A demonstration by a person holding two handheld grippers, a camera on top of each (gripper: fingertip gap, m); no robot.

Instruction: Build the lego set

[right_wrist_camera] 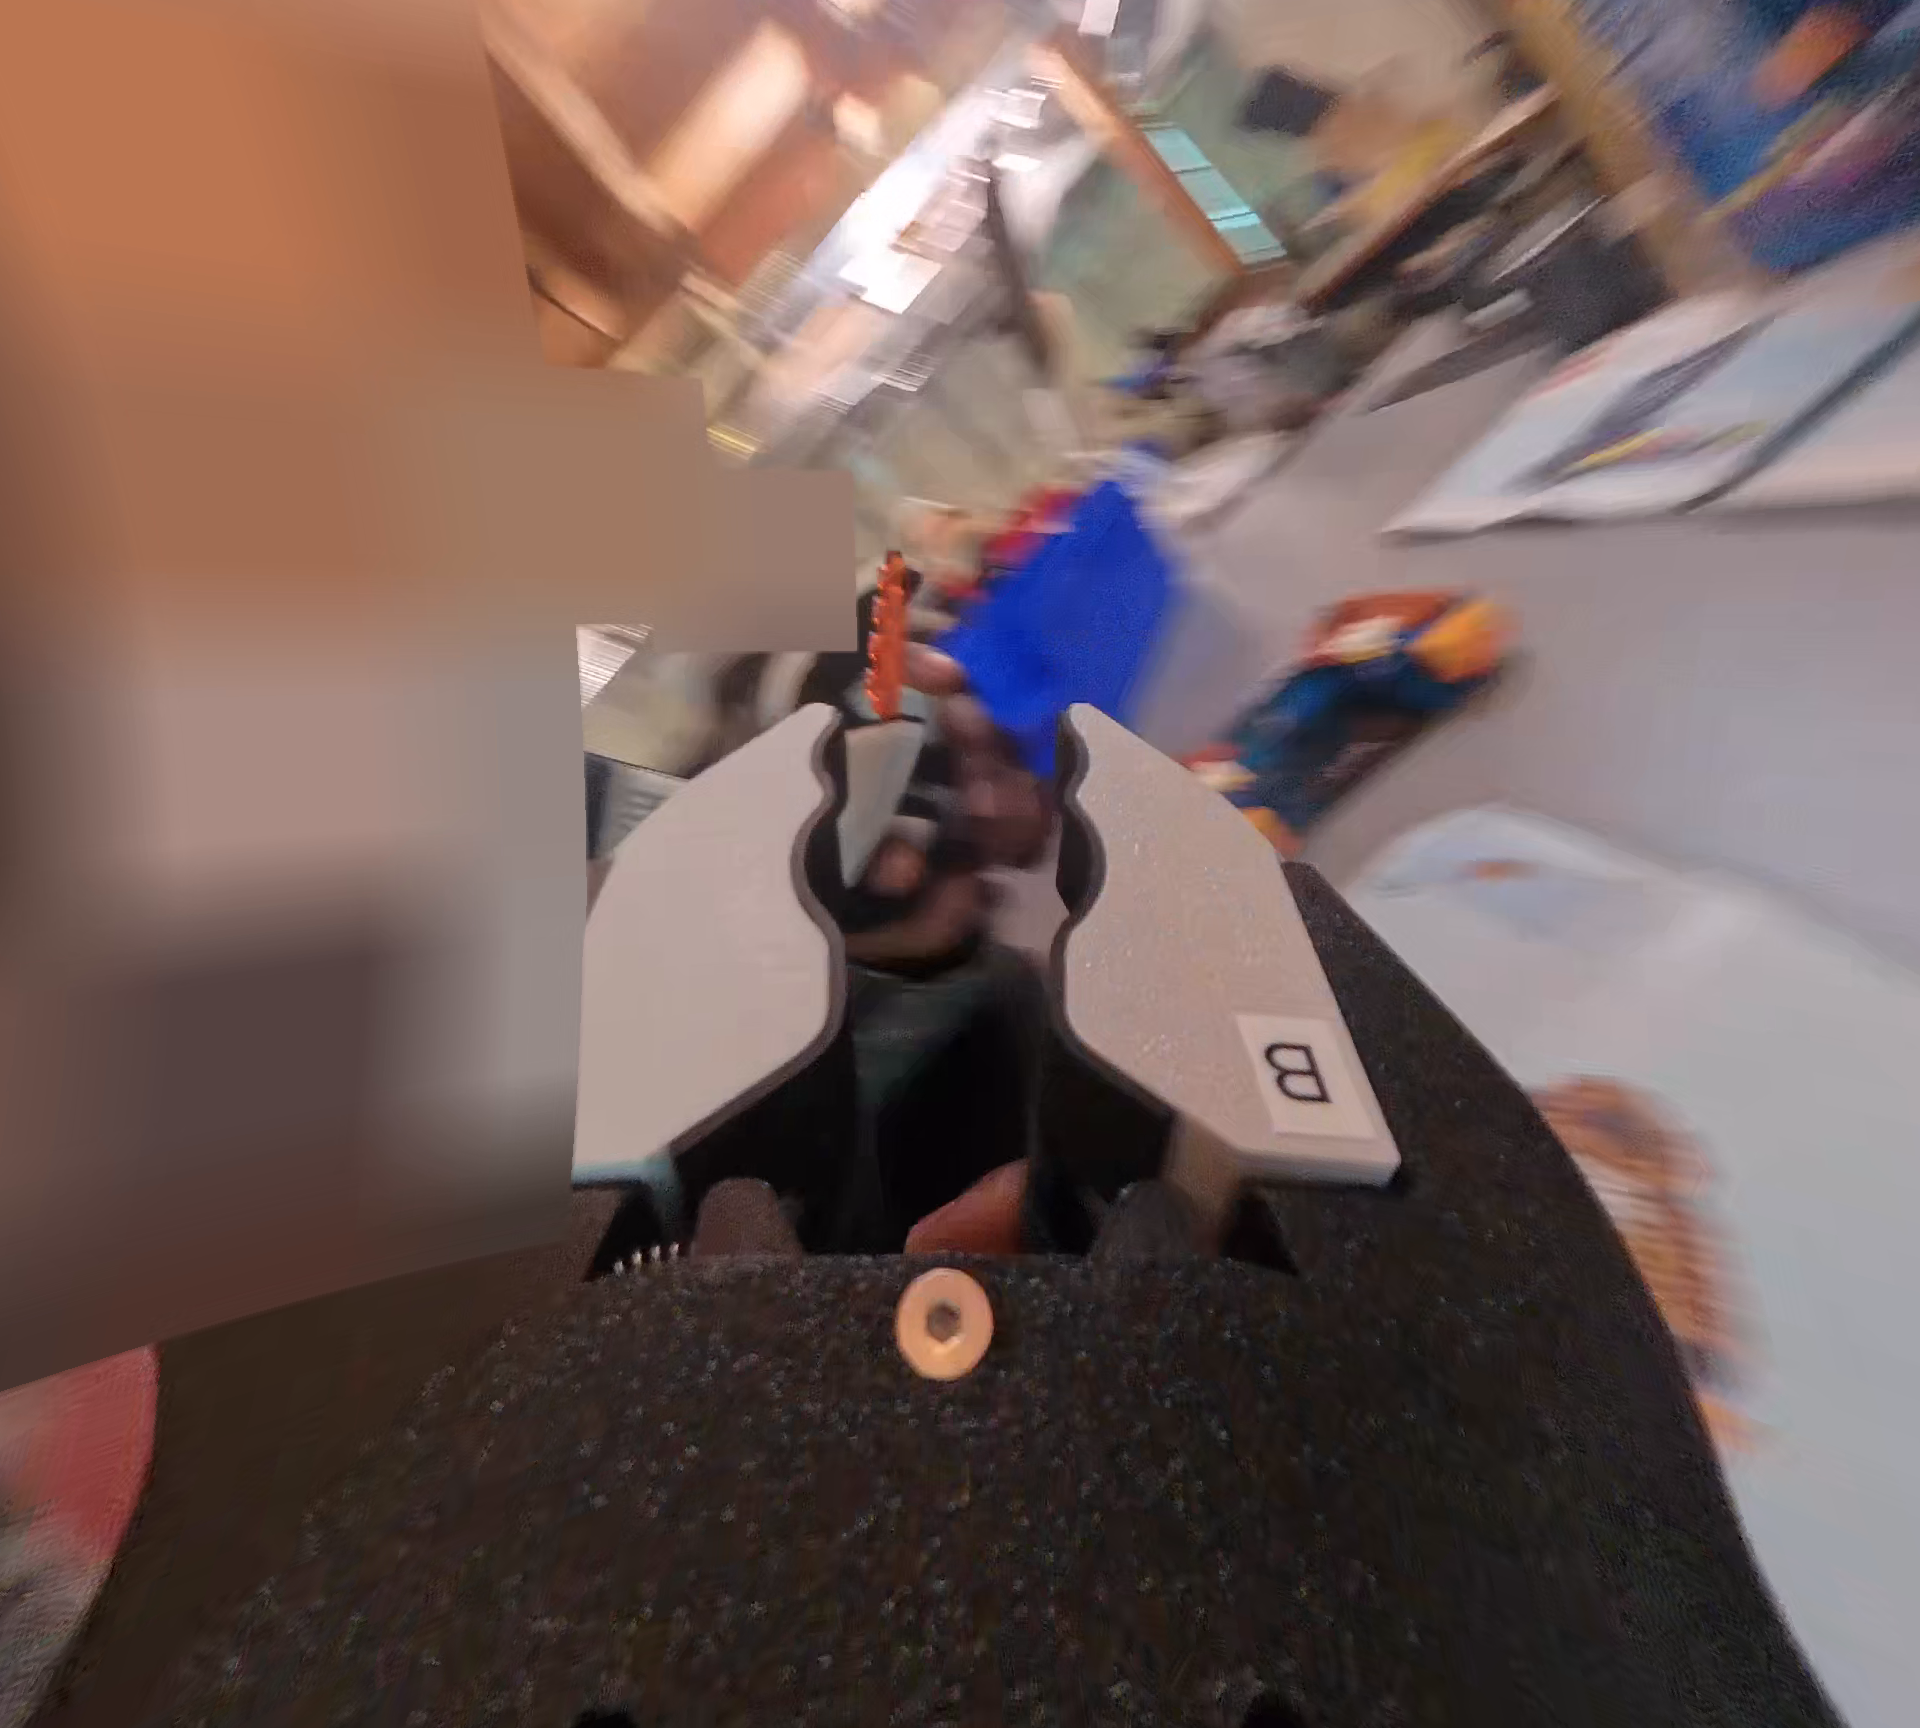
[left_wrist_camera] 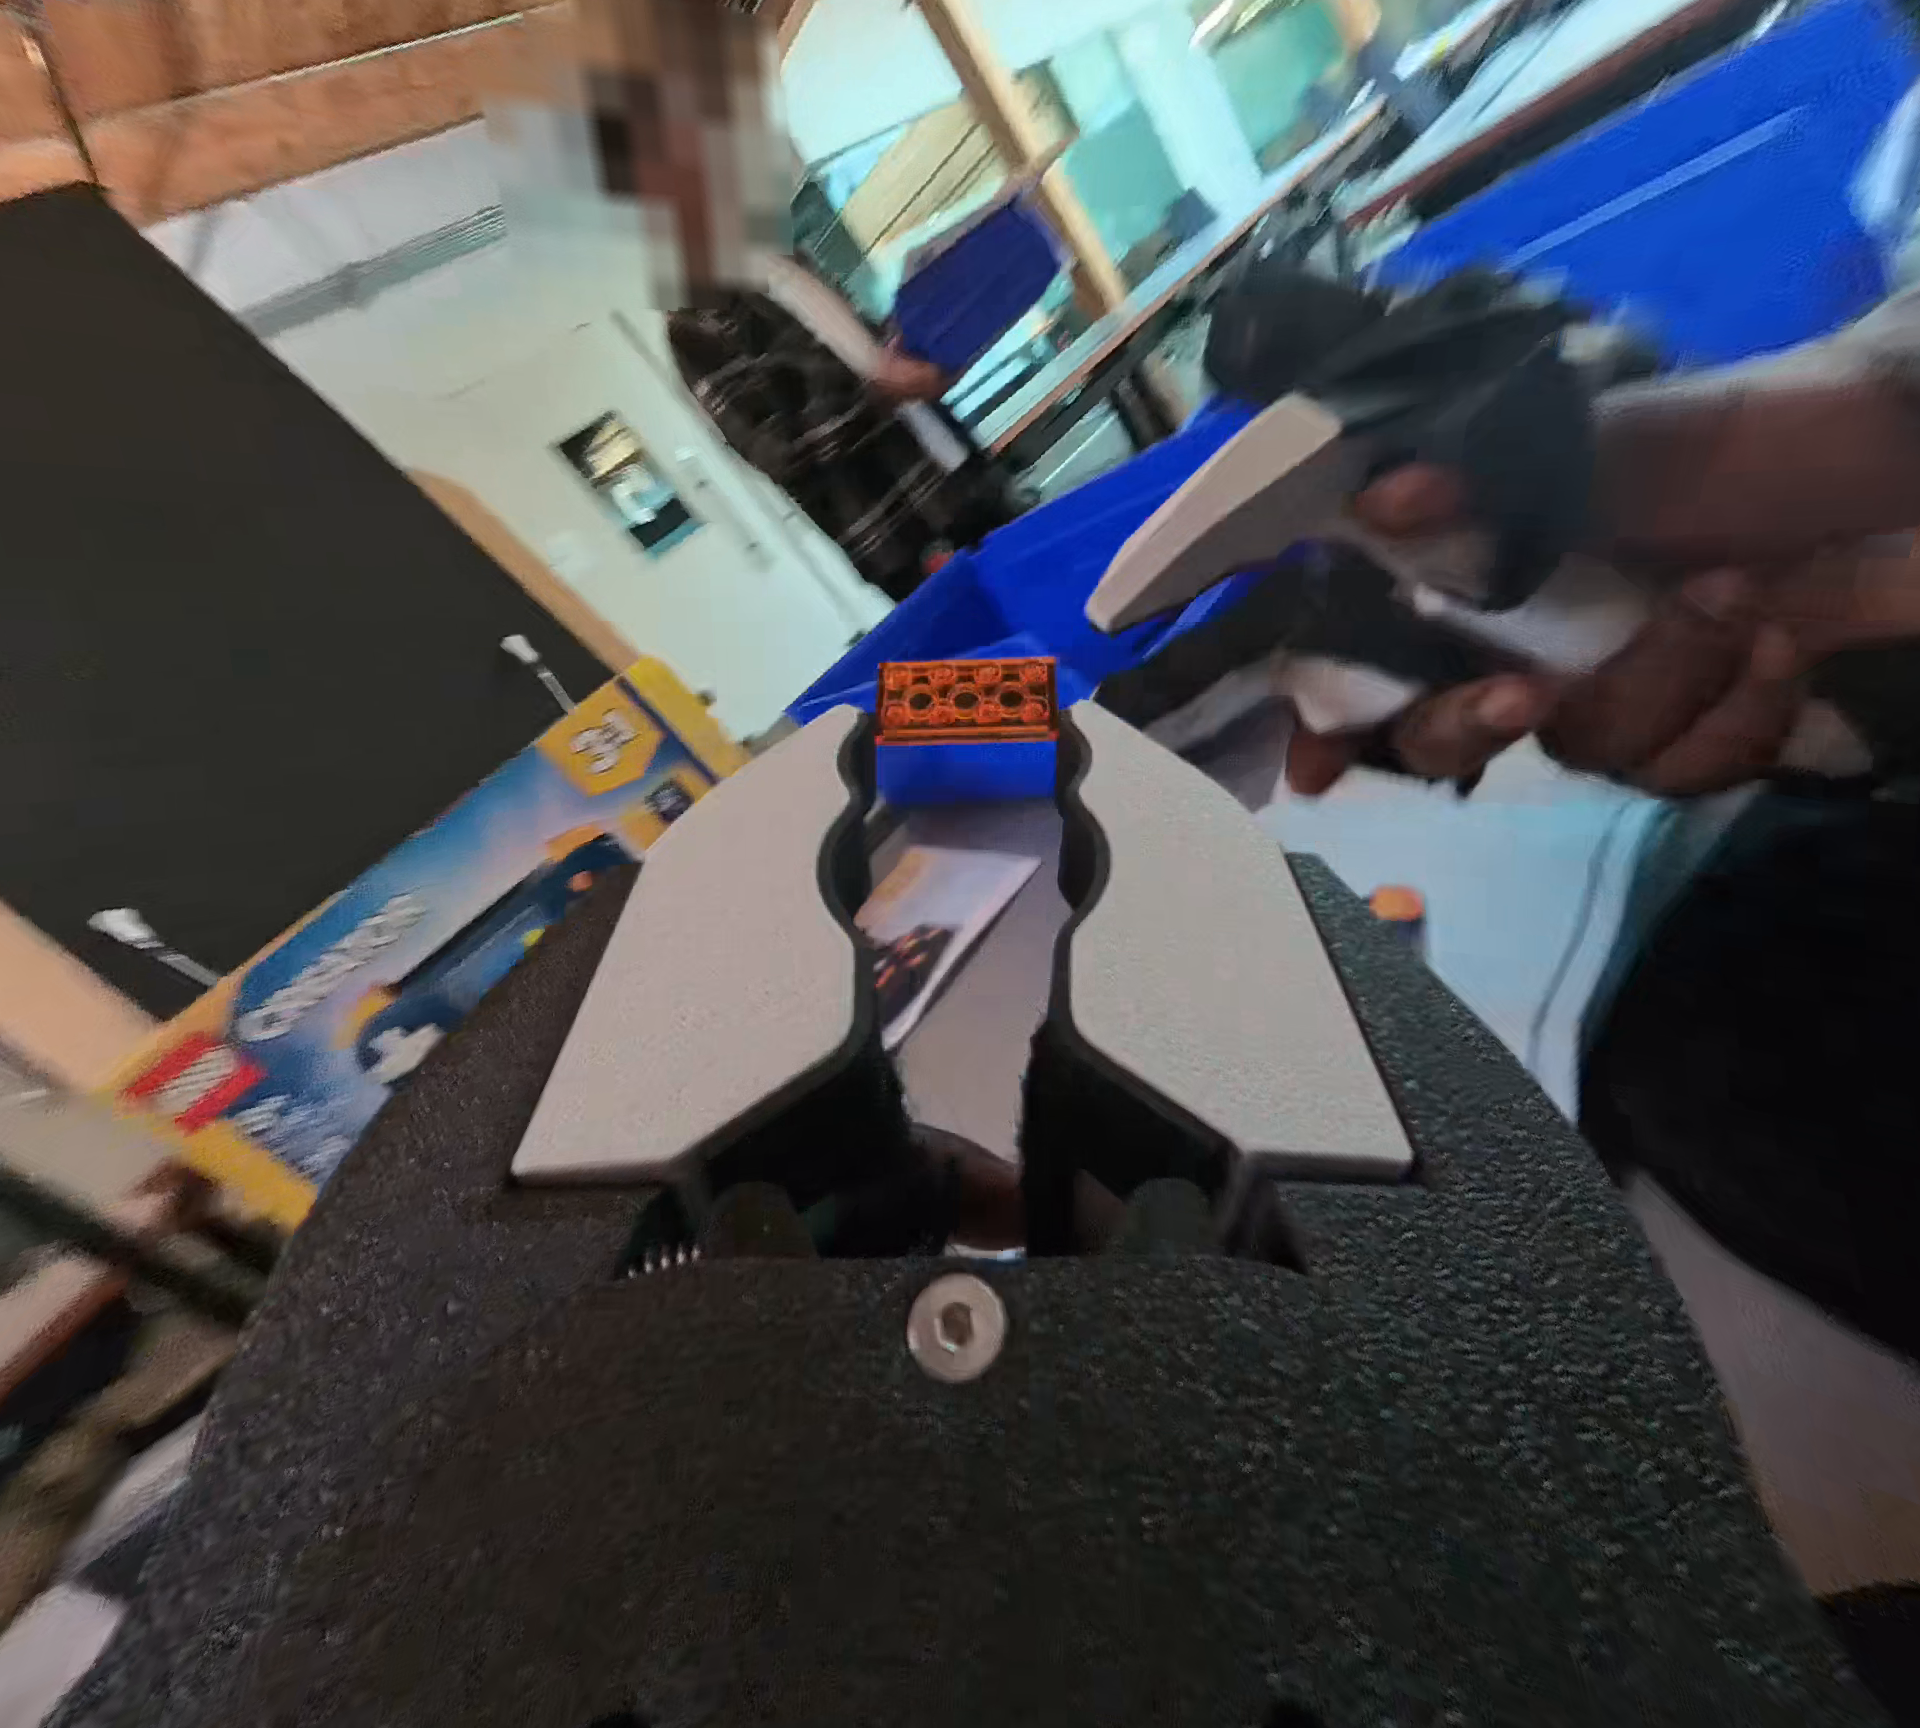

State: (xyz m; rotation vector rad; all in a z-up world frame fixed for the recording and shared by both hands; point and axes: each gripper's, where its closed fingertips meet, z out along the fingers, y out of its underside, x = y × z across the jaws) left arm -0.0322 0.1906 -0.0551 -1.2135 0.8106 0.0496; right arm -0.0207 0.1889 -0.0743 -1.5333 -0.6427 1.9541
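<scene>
My left gripper (left_wrist_camera: 968, 733) is clenched on a small stack held at its very tips: a see-through orange brick (left_wrist_camera: 966, 698) sits at 12 o'clock on a blue brick (left_wrist_camera: 966, 769). Both grey fingertips (left_wrist_camera: 821, 743) press the stack's short ends, and it is clear of any surface. Only the outermost edge of the pads seems to bite, so I judge the hold shallow; a twist or a knock could turn the stack out of the grasp or pry the two bricks apart. My right gripper (right_wrist_camera: 945, 722) stands released, its jaws apart with nothing pressed between them. Through that gap I see the left gripper edge-on at 11 o'clock, with the orange brick showing as a thin strip. A blurred blue shape (right_wrist_camera: 1060, 629) lies at 1 o'clock, close against the right fingertip; I cannot tell whether it touches. Both views are smeared and tilted, so I judge poorly how far apart the tools are, and one finger could strike the other tool or the stack. In the left view the other gripper and the hand (left_wrist_camera: 1683, 639) that holds it sit at 2 o'clock, near the bricks. A printed leaflet (left_wrist_camera: 935, 920) lies under the jaws and a toy box (left_wrist_camera: 416, 930) at 8 o'clock. A dropped brick could land on the grey table (right_wrist_camera: 1558, 587) among that clutter.
</scene>
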